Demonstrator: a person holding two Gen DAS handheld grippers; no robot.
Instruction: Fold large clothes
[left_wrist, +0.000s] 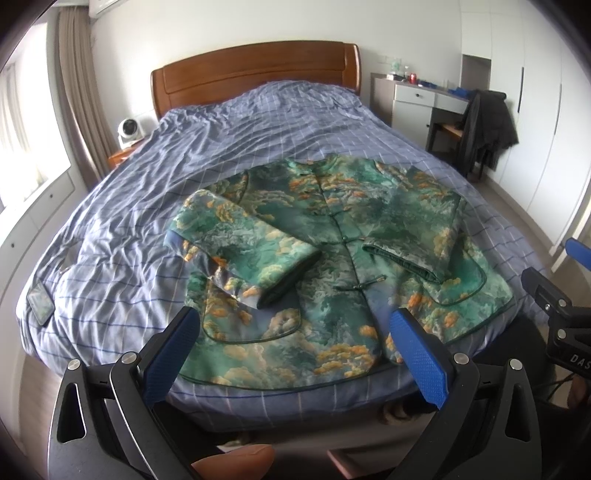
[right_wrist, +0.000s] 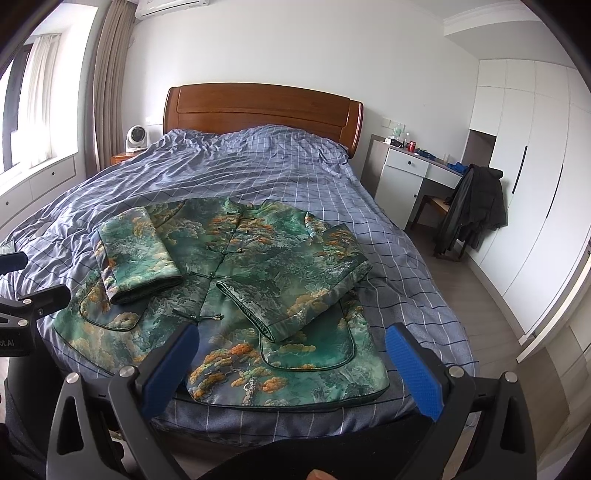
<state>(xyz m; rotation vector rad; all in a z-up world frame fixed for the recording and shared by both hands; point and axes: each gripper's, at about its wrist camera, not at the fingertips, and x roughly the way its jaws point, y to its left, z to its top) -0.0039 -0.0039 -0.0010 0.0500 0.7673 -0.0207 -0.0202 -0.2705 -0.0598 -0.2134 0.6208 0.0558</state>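
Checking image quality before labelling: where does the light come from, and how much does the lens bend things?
Left wrist view: daylight from the window at left, bed edges bowed, dark corners. Right wrist view: same window light, wardrobe lines curve; jacket sharp.

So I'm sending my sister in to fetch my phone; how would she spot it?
Start at the bed with the blue checked cover. Go to its near corner on the window side, left of the green patterned jacket. The phone lies flat there, the only small dark slab on the cover.
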